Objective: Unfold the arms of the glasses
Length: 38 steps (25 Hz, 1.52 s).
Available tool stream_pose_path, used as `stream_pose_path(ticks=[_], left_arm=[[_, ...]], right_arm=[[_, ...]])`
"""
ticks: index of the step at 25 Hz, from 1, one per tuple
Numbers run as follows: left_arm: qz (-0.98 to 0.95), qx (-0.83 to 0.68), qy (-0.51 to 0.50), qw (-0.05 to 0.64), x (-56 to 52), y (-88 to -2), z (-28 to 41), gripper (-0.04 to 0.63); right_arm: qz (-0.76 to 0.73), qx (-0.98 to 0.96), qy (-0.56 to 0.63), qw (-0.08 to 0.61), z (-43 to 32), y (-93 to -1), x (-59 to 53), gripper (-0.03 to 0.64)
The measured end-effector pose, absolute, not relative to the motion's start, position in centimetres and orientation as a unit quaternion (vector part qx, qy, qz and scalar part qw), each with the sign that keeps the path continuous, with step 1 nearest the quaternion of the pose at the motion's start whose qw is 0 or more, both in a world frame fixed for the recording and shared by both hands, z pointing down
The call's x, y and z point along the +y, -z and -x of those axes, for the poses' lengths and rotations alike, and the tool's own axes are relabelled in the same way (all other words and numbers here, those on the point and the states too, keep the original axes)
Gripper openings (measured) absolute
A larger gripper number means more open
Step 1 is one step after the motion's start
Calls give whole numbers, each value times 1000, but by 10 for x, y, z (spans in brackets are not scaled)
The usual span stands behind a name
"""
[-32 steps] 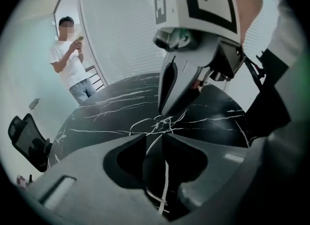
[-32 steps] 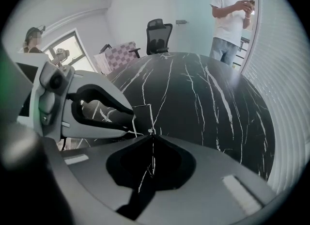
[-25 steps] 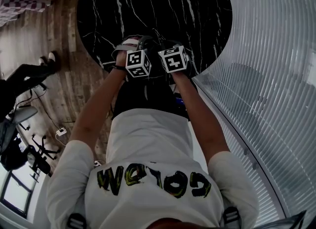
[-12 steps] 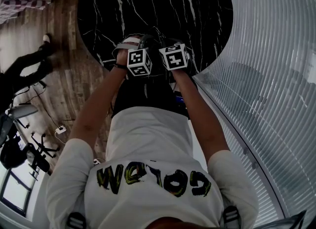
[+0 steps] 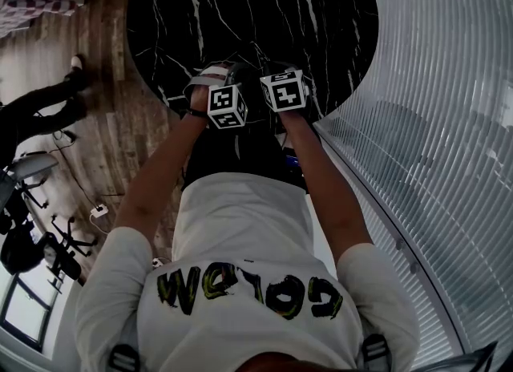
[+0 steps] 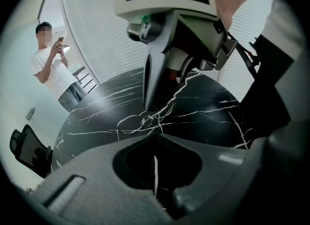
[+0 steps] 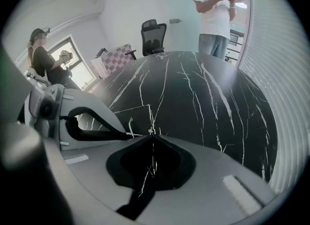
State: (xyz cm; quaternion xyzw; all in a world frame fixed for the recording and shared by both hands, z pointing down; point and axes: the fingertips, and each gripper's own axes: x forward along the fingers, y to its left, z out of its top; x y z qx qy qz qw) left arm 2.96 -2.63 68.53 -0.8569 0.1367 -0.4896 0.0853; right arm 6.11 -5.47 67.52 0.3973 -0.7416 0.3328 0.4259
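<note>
**Thin wire glasses, gentle grip**

Reading the glasses (image 7: 135, 118) as a faint wire outline against the black surface (image 7: 203, 98). Clenching the fingers of the right gripper (image 7: 152, 133), seemingly on the frame's corner. Just closing the fingers of the left gripper (image 6: 155, 136) fully together, without showing any arm caught. Judging them light, springy, easily bent: gripping beside the hinge.

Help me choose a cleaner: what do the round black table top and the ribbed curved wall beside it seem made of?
Table top: polished stone, likely marble or a marble-look slab; black with white veins and a soft glare. Curved wall: pale fluted panel, maybe translucent glass or plastic; fine parallel ribs, with dim shapes showing through.
</note>
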Motion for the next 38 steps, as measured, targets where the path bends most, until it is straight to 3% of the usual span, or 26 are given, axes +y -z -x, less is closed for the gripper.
stream_pose_path(ticks=[8,16,38], left_arm=[[858,153,483,83,-29,-683,-29,6],[850,131,501,96,-37,-689,-32,67],[839,119,516,128,-42,-688,-32,54]], right_arm=[[-395,-744,-333,424,-59,-676,-54,6],[-391,-749,-323,426,-59,-676,-57,6],[-392,-747,-327,426,-60,-675,-56,6]])
